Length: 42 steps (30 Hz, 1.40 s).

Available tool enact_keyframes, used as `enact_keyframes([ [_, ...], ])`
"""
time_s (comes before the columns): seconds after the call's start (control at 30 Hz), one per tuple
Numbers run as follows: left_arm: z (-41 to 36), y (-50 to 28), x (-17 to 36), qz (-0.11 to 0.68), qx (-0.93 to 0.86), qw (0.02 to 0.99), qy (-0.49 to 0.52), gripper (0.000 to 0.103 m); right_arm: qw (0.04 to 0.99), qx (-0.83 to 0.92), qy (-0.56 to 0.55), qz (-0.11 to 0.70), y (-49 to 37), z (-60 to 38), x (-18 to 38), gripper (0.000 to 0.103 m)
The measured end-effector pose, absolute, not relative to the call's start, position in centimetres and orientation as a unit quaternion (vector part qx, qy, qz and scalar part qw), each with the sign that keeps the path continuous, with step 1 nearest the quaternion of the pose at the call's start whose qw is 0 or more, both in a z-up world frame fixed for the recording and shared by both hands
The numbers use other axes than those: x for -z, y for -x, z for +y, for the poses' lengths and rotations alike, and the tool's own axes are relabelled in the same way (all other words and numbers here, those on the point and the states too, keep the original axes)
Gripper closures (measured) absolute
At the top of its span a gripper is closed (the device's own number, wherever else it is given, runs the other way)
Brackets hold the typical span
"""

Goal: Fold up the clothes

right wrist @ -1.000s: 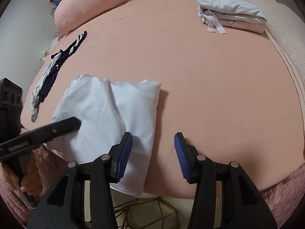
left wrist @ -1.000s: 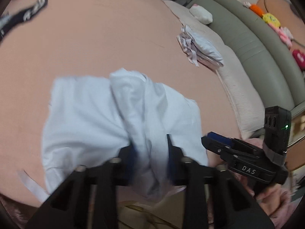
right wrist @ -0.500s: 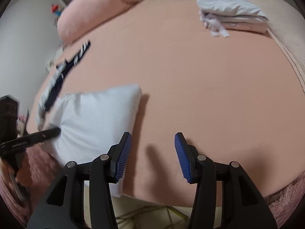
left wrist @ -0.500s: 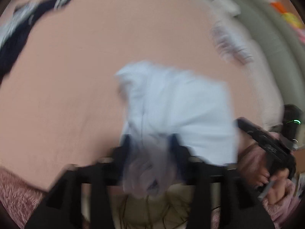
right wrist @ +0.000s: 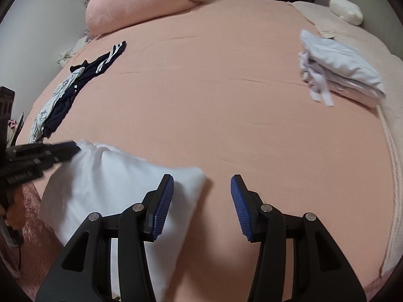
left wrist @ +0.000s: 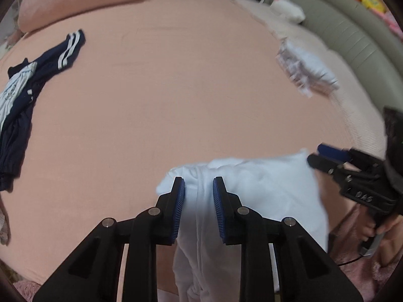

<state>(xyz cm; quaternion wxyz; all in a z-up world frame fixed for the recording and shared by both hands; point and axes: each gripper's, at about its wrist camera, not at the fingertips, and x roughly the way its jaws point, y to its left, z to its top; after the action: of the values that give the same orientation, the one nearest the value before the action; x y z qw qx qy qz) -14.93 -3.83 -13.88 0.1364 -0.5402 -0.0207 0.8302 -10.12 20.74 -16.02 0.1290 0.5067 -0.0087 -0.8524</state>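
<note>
1. Since a second ago the white garment (left wrist: 264,191) has been drawn toward the near edge of the bed (left wrist: 176,88). It lay spread flat further in; now it sits bunched at the edge, part of it hanging over the side.
2. The left gripper (left wrist: 198,188) was clamped tight on a thick bunch of the cloth a second ago. Its blue pads (left wrist: 179,201) now stand a little apart with a ridge of the white cloth running between them. Whether they still pinch it cannot be told for sure; the cloth fills the gap and touches both pads.
3. The left gripper points forward over the bed edge, roughly level, its fingers low over the garment's left part.
4. The right gripper (right wrist: 201,201) holds nothing, as before, with its fingers spread wide. Its left pad (right wrist: 161,206) overlaps the garment's right corner in the right wrist view, and bare sheet shows between the fingers.
5. In the left wrist view the right gripper (left wrist: 327,156) comes in from the right, its tip at the garment's far right corner, and a hand (left wrist: 372,231) grips the handle.
6. A folded stack of clothes (right wrist: 340,73) lies at the far right of the bed, and a dark navy garment (right wrist: 75,88) lies at the far left, both well apart from the white one.
</note>
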Motion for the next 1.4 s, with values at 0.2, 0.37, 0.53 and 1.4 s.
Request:
enact_keyframes([
  [0.2, -3.1, 13.3, 13.1, 0.007, -0.844, 0.147, 0.515, 0.083, 0.134, 0.844, -0.519, -0.035, 10.8, 20.3, 18.6, 0.054],
  [0.37, -1.9, 13.2, 11.9, 0.028, -0.847, 0.171, 0.503, 0.083, 0.131, 0.846, -0.513, -0.052, 10.6, 20.7, 18.8, 0.051],
  [0.53, -0.7, 13.7, 13.3, 0.066, -0.832, 0.167, 0.525, 0.094, 0.131, 0.847, -0.512, -0.058, 10.5, 20.7, 19.0, 0.051],
  [1.4, -8.9, 13.0, 13.5, -0.208, -0.844, 0.067, 0.490, 0.097, 0.101, 0.859, -0.494, -0.085, 10.2, 23.1, 18.5, 0.046],
])
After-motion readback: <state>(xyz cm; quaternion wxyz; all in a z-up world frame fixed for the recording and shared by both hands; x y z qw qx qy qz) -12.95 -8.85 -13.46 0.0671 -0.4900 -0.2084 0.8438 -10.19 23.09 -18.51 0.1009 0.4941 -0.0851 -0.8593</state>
